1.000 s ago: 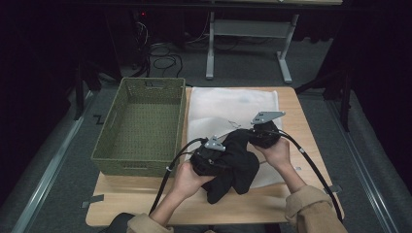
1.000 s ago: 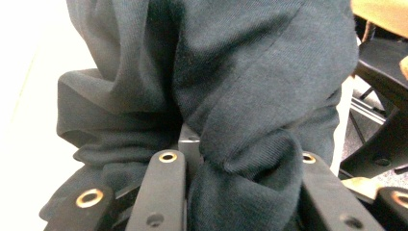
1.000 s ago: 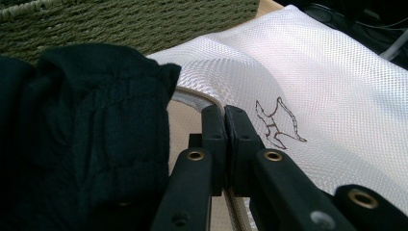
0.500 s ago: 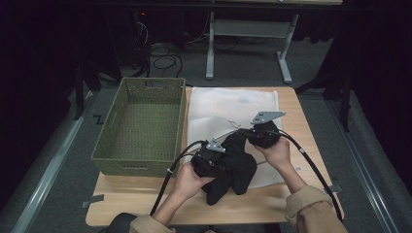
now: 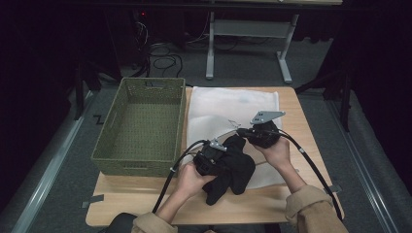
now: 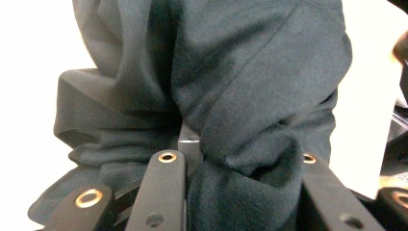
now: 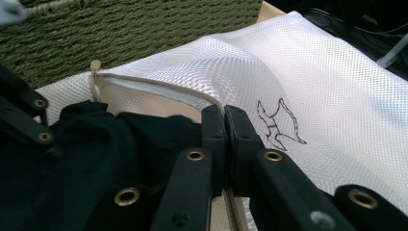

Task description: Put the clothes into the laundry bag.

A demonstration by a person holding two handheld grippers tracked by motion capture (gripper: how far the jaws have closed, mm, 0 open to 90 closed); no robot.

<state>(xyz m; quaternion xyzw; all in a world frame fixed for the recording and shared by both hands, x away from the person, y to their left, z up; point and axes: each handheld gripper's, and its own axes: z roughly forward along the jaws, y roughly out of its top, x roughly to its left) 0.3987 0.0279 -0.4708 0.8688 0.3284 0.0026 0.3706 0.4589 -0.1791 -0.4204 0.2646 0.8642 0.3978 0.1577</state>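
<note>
A black garment (image 5: pixel 234 171) lies bunched at the near edge of a white mesh laundry bag (image 5: pixel 228 107) on the wooden table (image 5: pixel 141 196). My left gripper (image 5: pixel 217 152) is shut on the black garment (image 6: pixel 240 72), whose thick folds fill the space between its jaws (image 6: pixel 235 154). My right gripper (image 5: pixel 244 132) is shut on the bag's zipper edge (image 7: pixel 159 89), holding the opening up just above the garment (image 7: pixel 96 159). The bag (image 7: pixel 312 86) carries a small line drawing of an animal. Part of the garment sits at the bag's mouth.
A green woven basket (image 5: pixel 141 83) stands on the table's left side, right against the bag, and its wall (image 7: pixel 120 29) rises behind the bag in the right gripper view. Black cables (image 5: pixel 311 167) trail from both grippers toward the near table edge.
My left gripper has shifted the black garment slightly forward and right, toward the bag's opening. The right gripper has stayed in place on the zipper edge.
</note>
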